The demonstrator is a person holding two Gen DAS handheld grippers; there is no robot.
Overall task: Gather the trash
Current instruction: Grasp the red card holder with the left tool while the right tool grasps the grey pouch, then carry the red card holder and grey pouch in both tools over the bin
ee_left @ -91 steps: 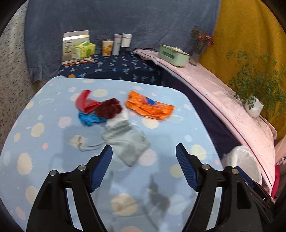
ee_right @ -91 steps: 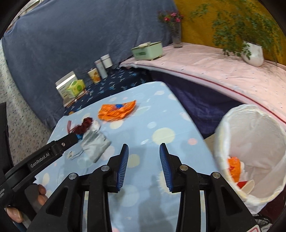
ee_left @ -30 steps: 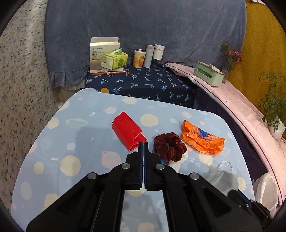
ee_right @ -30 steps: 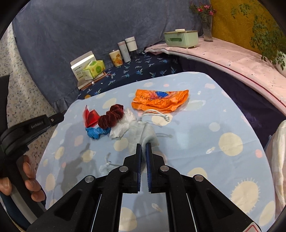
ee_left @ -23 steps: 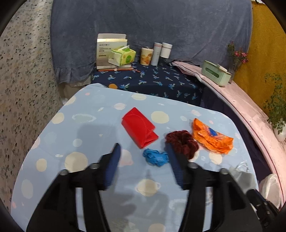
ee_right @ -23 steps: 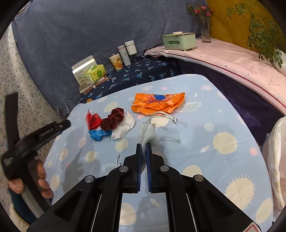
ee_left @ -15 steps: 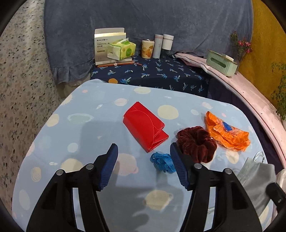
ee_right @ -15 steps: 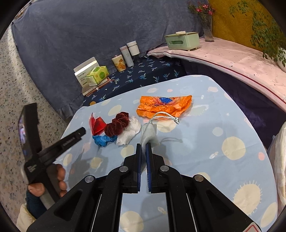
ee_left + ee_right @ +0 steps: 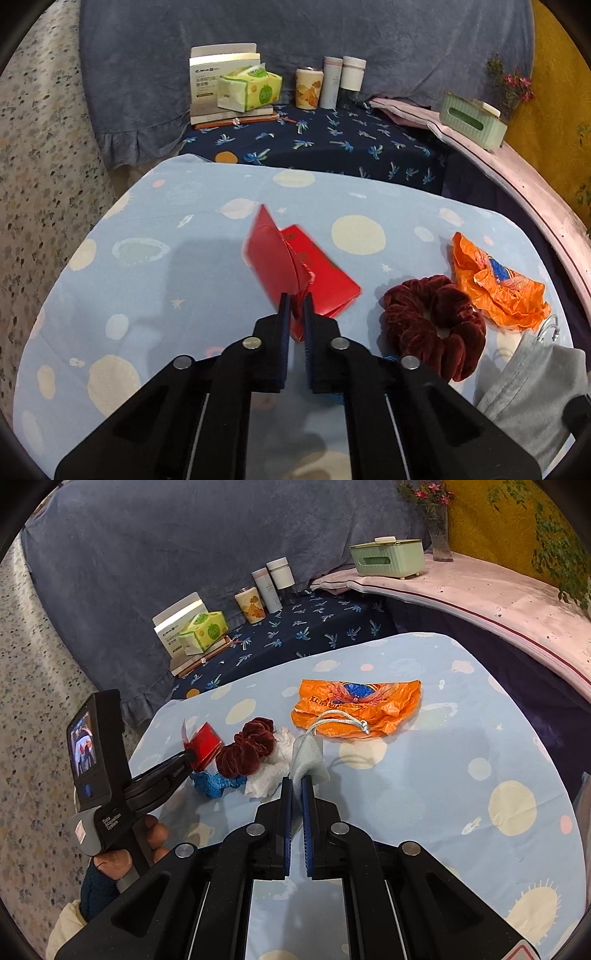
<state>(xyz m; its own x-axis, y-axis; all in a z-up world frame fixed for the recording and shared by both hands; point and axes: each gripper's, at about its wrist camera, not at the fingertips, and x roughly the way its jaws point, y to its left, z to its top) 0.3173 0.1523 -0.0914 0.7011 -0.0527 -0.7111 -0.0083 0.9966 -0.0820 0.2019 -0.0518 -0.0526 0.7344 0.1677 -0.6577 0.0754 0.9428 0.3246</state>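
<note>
Counting five loose items on the table point(image 9: 424, 775): your left gripper point(image 9: 296, 308) is clenched on one red envelope point(image 9: 295, 266); beside it lie one scrunchie point(image 9: 432, 328), one orange wrapper point(image 9: 495, 284), one blue scrap point(image 9: 212, 783), one tissue point(image 9: 267, 773). Your right gripper point(image 9: 296, 786) grips one grey pouch point(image 9: 308, 758).

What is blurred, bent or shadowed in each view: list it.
Left wrist view: the red packet is motion-smeared at its edges; fisheye bows the pink ledge. Right wrist view: sharp, soft shadows on the tablecloth beside the grey pouch; dark corners in both.
</note>
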